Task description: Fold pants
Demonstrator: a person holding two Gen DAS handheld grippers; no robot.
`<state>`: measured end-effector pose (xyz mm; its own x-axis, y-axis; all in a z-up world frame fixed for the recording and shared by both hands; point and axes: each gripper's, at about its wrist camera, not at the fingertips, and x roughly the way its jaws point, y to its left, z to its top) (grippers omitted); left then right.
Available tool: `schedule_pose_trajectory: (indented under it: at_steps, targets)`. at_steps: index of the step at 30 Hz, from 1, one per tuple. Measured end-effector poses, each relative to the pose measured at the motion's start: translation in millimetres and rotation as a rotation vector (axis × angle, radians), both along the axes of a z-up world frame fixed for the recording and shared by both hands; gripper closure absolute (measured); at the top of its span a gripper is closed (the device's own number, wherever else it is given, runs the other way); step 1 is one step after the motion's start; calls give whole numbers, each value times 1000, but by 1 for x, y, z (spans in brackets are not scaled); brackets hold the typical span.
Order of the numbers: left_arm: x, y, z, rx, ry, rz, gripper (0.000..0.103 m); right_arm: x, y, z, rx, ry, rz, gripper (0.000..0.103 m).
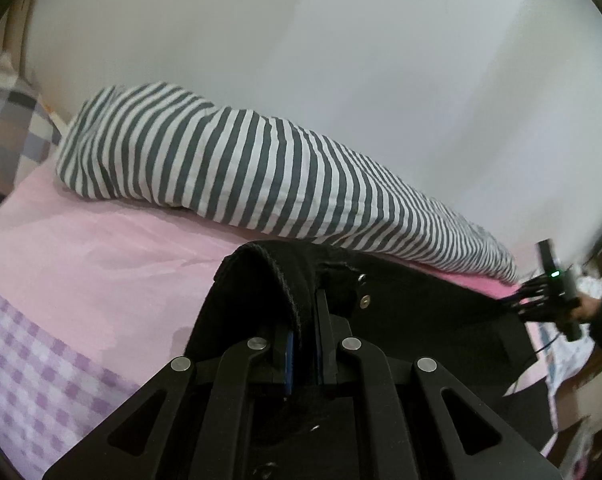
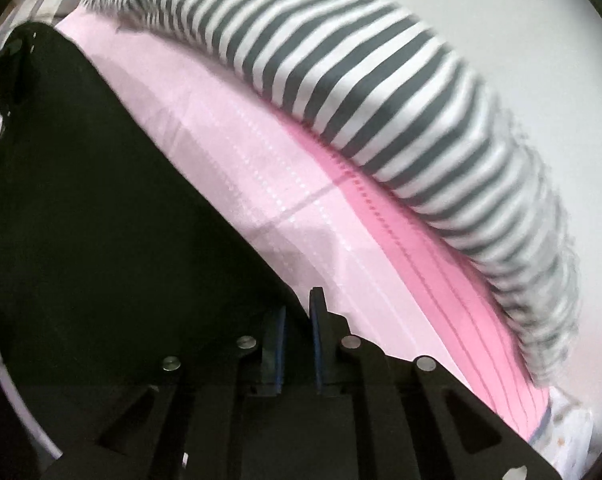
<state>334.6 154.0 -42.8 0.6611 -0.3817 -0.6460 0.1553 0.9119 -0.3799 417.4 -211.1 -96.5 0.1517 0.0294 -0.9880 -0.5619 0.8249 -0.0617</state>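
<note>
The black pants (image 1: 421, 300) hang stretched between my two grippers above a pink bed sheet (image 1: 101, 256). My left gripper (image 1: 303, 320) is shut on the pants' waistband edge, beside two metal snaps (image 1: 364, 300). My right gripper (image 2: 297, 320) is shut on the other end of the black pants (image 2: 101, 220), which fill the left of its view. The right gripper also shows in the left wrist view (image 1: 541, 292), at the far right, held by a hand, with the fabric pulled taut toward it.
A rolled grey-and-white striped duvet (image 1: 241, 172) lies along the white wall (image 1: 381, 60) behind the pants; it also shows in the right wrist view (image 2: 381, 100). A plaid pillow (image 1: 9, 132) sits at the left. A purple checked sheet (image 1: 29, 368) covers the bed's near side.
</note>
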Motion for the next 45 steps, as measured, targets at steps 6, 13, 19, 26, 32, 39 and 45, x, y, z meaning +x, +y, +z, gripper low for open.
schedule_pose_trajectory:
  at_steps: [6, 13, 19, 26, 32, 39, 45]
  targets:
    - [-39, 10, 16, 22, -60, -49, 95, -68, -10, 52, 0, -158, -141, 96]
    - [-96, 17, 24, 47, -55, -112, 95, -139, -36, 70, 6, -209, -261, 96]
    - [-148, 22, 5, 61, 23, -139, 95, -205, -48, 54, 70, -150, -367, 96]
    - [-193, 17, -30, 100, 131, -154, 93, -242, -43, 21, 64, -101, -420, 97]
    - [-200, 2, -56, 210, 251, -162, 86, -249, -41, 9, 54, -113, -466, 92]
    - [-212, 4, -59, 215, 353, -106, 81, -270, -41, 23, 129, -173, -548, 52]
    - [-230, 35, -49, 107, 415, 21, 52, -305, -55, 44, 275, -176, -630, 52]
